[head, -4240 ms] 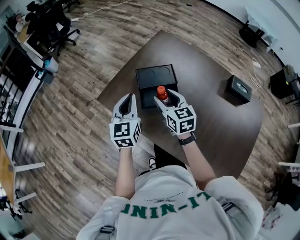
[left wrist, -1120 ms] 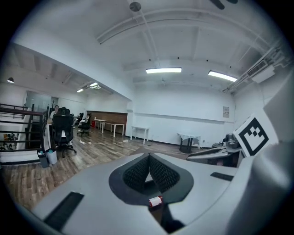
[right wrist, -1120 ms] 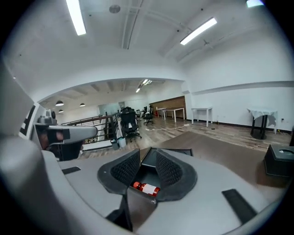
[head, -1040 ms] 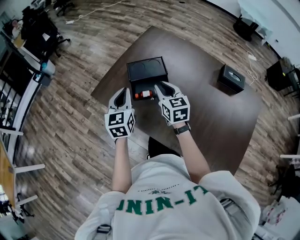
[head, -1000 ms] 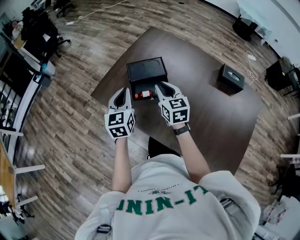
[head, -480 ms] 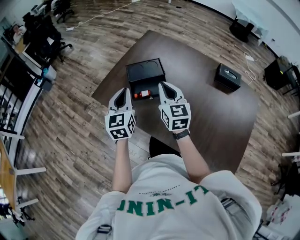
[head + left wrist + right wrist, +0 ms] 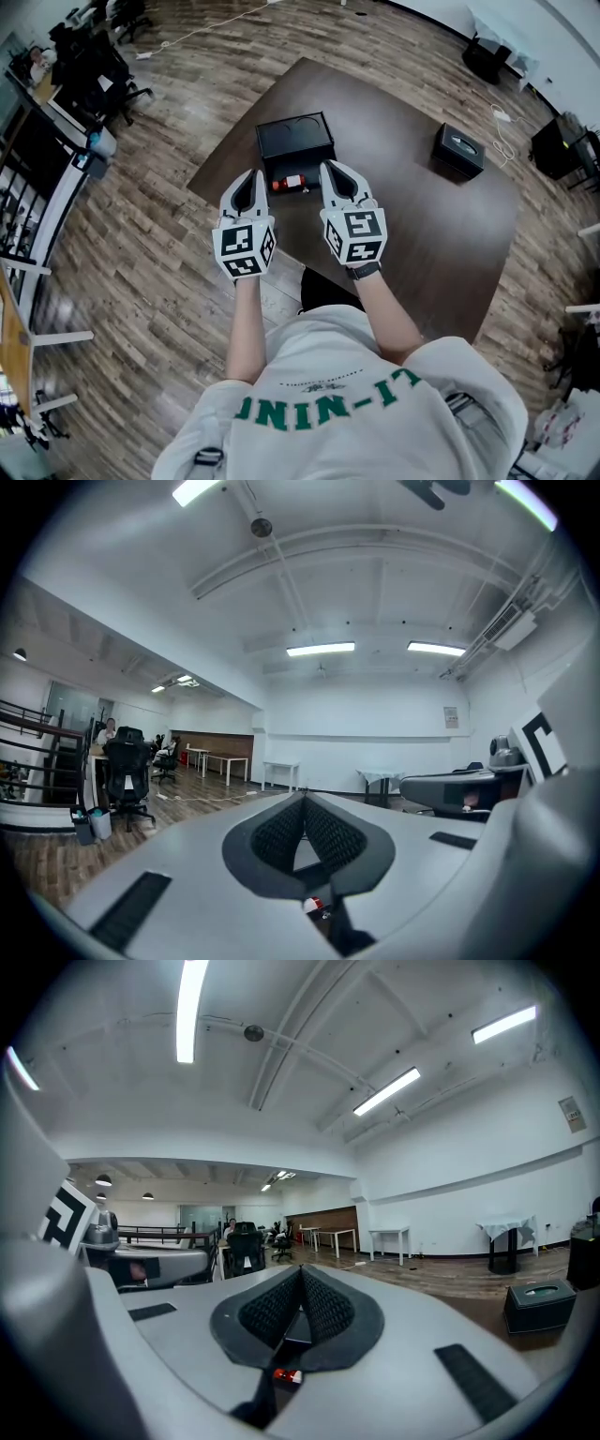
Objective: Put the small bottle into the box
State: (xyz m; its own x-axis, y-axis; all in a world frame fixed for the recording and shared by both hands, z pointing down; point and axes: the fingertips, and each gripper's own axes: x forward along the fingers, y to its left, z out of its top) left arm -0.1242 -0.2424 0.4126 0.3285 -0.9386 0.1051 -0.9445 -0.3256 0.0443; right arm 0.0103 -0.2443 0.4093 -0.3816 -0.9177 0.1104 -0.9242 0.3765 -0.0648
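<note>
The small bottle (image 7: 293,183), red cap and red label, lies on its side inside the open black box (image 7: 294,141) on the dark table (image 7: 422,234). My right gripper (image 7: 336,171) is just right of the box's near part, shut, with nothing between its fingers. My left gripper (image 7: 251,180) is level with it on the box's left, also shut and empty. In the left gripper view the left gripper (image 7: 303,803) has its pads meeting, and a sliver of the bottle (image 7: 312,905) shows below them. The right gripper view shows the right gripper (image 7: 301,1271) shut too, with a red bit of bottle (image 7: 284,1375) below.
A second small black box (image 7: 458,150) sits at the table's far right. The table's near corner edge (image 7: 281,255) runs just under both grippers. Office chairs (image 7: 103,56) and a desk stand far left on the wood floor.
Earlier the right gripper held the bottle upright over the box. The bottle now lies in the box, and the right gripper has drawn back a little and shut. The left gripper has hardly moved.
</note>
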